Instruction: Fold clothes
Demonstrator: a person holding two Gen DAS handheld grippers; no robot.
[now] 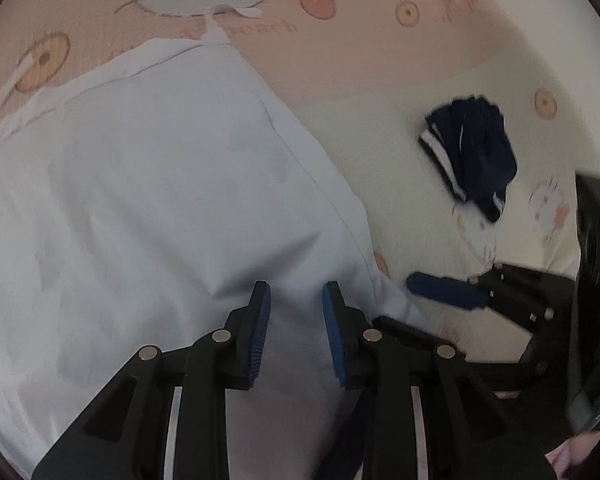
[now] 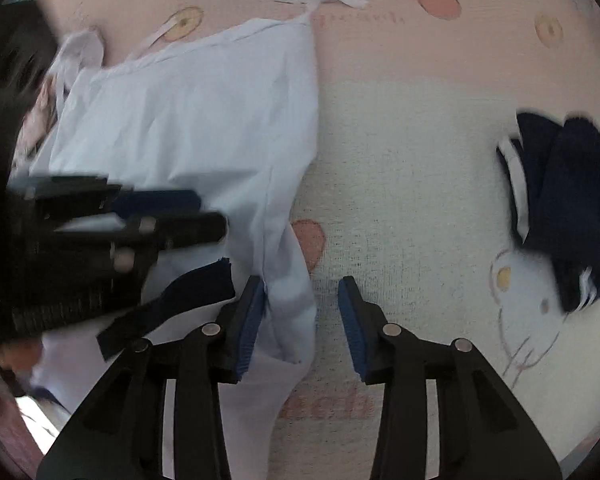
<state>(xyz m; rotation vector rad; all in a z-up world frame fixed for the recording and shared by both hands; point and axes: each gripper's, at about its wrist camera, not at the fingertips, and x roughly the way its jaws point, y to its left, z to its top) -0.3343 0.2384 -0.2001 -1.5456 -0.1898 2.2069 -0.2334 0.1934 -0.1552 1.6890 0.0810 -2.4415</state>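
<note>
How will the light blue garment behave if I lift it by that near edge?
Likely floppy: the light blue garment lies creased, its edge curling between the right gripper jaws. Probably light, since the cloth looks thin. It may drag on the textured sheet rather than slide.

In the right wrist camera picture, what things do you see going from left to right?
The other hand-held gripper, blurry → the pale blue garment → this camera's own hand-held gripper → the dark navy clothing with white stripes, all on a cartoon-cat sheet.
</note>
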